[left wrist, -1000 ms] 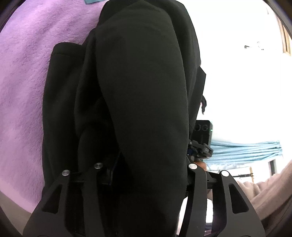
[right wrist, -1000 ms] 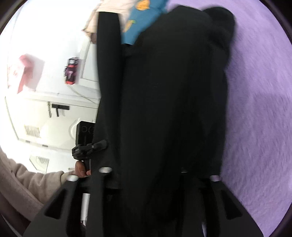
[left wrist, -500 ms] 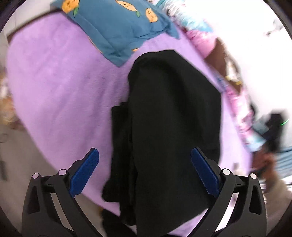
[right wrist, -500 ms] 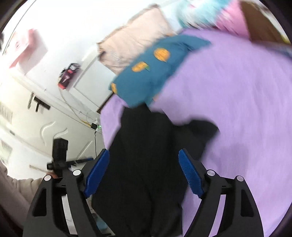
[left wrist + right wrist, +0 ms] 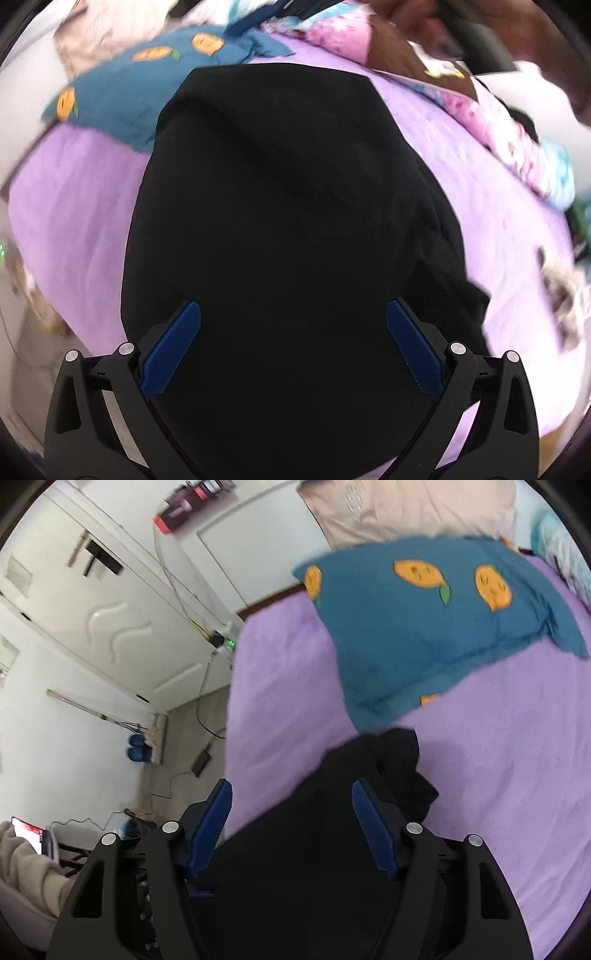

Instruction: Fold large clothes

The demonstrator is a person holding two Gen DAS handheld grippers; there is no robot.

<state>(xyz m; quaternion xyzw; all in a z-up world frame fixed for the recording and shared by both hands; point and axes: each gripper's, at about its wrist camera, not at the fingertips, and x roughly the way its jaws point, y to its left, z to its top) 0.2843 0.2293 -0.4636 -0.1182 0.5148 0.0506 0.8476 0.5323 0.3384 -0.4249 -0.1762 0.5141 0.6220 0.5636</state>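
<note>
Black folded fabric garment [image 5: 295, 229] lies on purple fleece blanket [image 5: 74, 206]. Left gripper [image 5: 293, 347] jaws spread wide, empty. Right gripper [image 5: 291, 829] jaws apart, just been narrowing, nothing pinched. Next: re-grip loose edge at 1 o'clock, keep layers aligned.

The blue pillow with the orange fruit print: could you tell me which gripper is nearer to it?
Hard to call; probably the right. The right gripper hangs open over the black garment's end beside the blue pillow; the left gripper hangs open with most of the garment between.
</note>
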